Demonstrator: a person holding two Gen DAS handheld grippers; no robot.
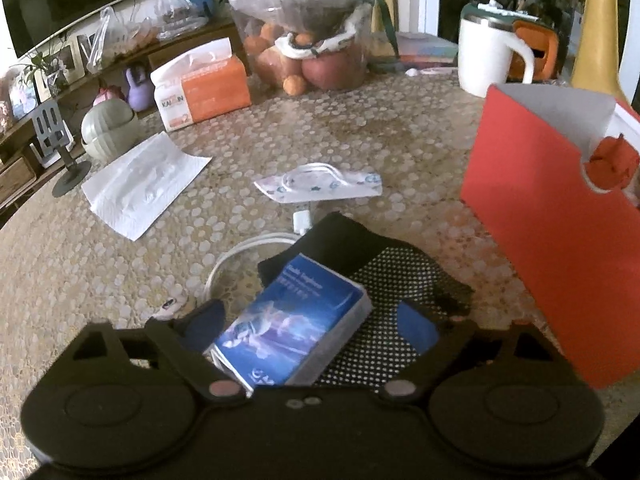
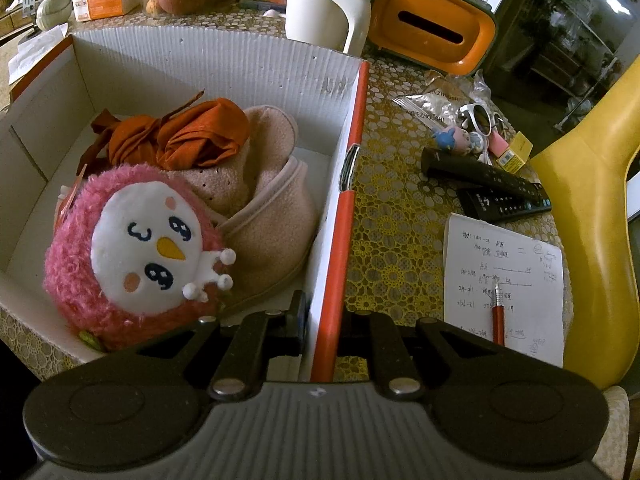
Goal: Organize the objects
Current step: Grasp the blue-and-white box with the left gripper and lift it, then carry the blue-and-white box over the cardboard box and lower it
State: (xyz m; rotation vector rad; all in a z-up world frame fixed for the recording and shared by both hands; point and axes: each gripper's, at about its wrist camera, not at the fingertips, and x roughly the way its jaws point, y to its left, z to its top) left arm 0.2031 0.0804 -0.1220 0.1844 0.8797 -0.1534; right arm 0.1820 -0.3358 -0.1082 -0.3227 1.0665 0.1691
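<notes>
The red box (image 2: 338, 240) is the biggest thing here. The right gripper (image 2: 320, 330) has its fingers pinched shut on the box's near wall, probably to steady it for loading; plush toy (image 2: 128, 248) and cloths lie inside, left of those fingers. The left gripper (image 1: 316, 320) has its fingers spread wide around a blue packet (image 1: 296, 324) without pressing it. The packet rests on a black dotted glove (image 1: 384, 276), with bare worktop (image 1: 400, 140) beyond.

Black claw (image 1: 316, 320) linkages (blue pads), silver rivets.
</notes>
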